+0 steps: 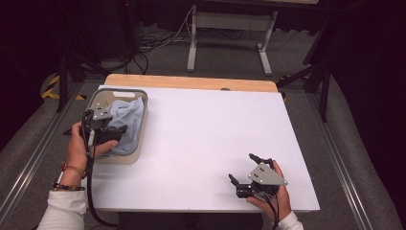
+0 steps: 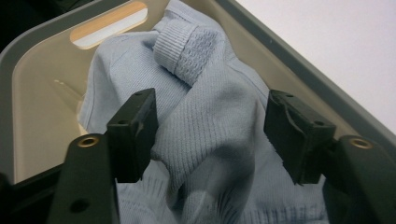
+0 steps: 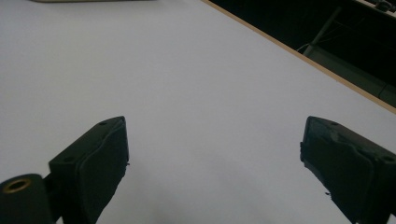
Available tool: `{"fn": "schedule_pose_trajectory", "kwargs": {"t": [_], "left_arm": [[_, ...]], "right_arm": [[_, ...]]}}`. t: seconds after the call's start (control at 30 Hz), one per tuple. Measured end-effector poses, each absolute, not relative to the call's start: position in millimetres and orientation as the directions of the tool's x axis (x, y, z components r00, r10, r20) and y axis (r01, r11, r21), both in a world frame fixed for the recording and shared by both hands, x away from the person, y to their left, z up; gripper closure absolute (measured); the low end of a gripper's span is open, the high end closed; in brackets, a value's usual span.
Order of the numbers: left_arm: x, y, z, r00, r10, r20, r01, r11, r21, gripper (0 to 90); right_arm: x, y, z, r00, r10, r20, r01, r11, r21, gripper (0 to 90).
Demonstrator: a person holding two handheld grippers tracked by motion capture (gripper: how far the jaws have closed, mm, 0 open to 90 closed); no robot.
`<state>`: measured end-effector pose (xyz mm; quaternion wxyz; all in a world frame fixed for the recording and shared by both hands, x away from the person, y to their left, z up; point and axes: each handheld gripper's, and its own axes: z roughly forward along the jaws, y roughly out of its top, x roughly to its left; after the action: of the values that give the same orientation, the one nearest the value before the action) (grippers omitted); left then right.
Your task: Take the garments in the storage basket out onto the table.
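Observation:
A light blue knitted sweater (image 1: 130, 115) lies bunched in a beige basket (image 1: 119, 90) with a grey rim at the table's left edge. My left gripper (image 1: 119, 130) reaches into the basket from its near side. In the left gripper view the sweater (image 2: 205, 88) has a raised fold that fills the gap between the half-open jaws of that gripper (image 2: 210, 135), and a ribbed cuff lies just beyond. The basket's wall (image 2: 42, 93) curves behind. My right gripper (image 1: 242, 166) rests near the front right of the white table, open, with bare tabletop between the jaws of that gripper (image 3: 212, 158).
The white tabletop (image 1: 206, 129) stretches between the basket and my right hand, with a wooden strip (image 1: 191, 82) along its far edge. Beyond it stand a metal frame (image 1: 230, 28) and loose cables on the floor. Dark stands flank the table.

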<state>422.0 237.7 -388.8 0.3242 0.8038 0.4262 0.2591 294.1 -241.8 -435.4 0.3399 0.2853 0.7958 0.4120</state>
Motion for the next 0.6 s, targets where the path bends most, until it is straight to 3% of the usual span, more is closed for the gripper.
{"fn": "schedule_pose_trajectory", "kwargs": {"t": [0.3, 0.6], "left_arm": [[417.2, 238.8, -389.1, 0.513, 0.845, 0.15, 0.477, -0.426, 0.769, 81.7], [412.4, 246.2, -385.2, 0.52, 0.848, 0.101, 0.441, -0.368, 0.818, 86.3]], "right_arm": [[293.8, -242.0, -436.0, -0.601, 0.733, -0.319, 0.178, 0.512, 0.84, 8.3], [294.0, -243.4, -435.4, -0.597, 0.737, -0.315, 0.18, 0.506, 0.844, 8.4]]}}
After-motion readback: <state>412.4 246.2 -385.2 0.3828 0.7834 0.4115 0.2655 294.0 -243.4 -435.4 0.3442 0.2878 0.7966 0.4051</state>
